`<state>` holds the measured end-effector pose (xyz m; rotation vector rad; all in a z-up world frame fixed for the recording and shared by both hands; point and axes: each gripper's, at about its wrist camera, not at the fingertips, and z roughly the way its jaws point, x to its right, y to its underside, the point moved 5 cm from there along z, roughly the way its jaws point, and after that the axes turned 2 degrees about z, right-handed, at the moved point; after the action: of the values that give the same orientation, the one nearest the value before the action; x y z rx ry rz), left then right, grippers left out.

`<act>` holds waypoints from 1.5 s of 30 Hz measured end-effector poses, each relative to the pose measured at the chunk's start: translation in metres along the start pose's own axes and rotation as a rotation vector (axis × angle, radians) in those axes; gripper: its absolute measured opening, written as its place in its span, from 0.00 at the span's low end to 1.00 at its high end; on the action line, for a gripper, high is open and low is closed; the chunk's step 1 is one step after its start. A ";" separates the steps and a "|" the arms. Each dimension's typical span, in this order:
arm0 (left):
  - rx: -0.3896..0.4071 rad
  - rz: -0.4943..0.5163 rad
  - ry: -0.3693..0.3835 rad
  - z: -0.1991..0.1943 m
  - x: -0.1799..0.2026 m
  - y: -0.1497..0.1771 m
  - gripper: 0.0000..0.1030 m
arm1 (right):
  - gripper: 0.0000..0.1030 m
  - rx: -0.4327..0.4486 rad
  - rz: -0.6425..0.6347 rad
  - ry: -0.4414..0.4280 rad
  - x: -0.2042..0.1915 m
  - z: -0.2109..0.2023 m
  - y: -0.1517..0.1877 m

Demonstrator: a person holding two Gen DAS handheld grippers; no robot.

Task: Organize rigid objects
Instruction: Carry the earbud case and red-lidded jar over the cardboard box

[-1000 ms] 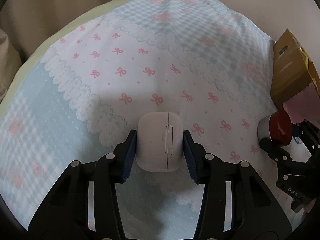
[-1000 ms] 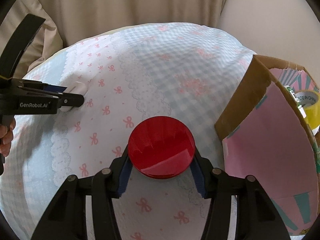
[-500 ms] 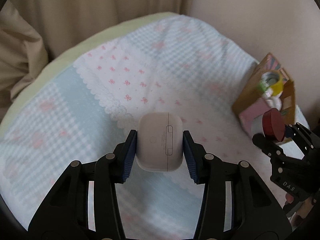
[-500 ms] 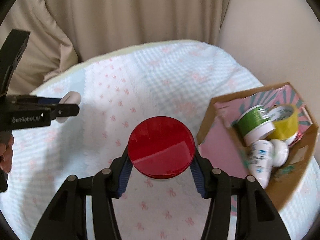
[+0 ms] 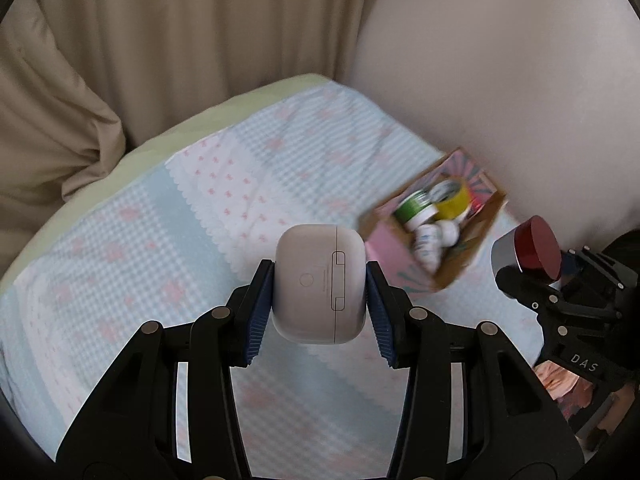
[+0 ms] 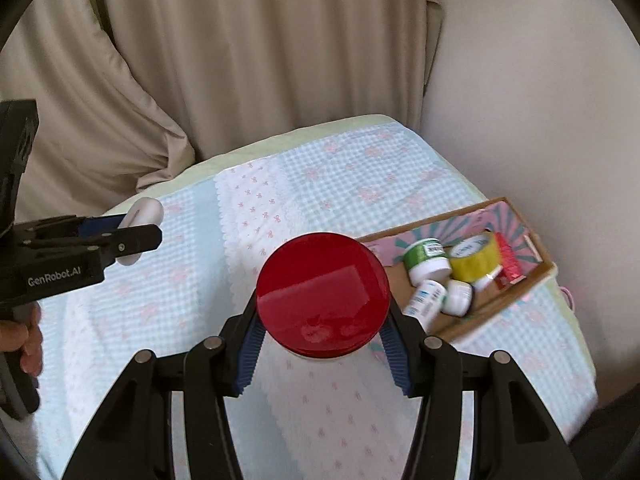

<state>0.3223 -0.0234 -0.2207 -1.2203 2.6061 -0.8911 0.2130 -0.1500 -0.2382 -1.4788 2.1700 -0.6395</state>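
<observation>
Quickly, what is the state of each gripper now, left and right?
Left gripper: closed on the white case.
Right gripper: closed on the red-lidded jar.

Left gripper [image 5: 319, 284] and right gripper [image 6: 323, 318] angle downward, jaws clamped, side by side.

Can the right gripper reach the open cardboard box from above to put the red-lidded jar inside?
Probably yes. The right gripper holds the red-lidded jar above the bedspread, and the cardboard box is open on top. Free space remains near its front left corner, beside the bottles.
</observation>
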 end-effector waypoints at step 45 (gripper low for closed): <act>-0.211 -0.348 -0.219 0.261 0.155 -0.022 0.40 | 0.48 -0.317 -0.217 -0.198 0.233 0.166 -0.087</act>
<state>0.3252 -0.2682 -0.4021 -1.7558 2.3994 -0.4967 0.2963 -0.4184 -0.3414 -1.8728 2.0422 -0.2073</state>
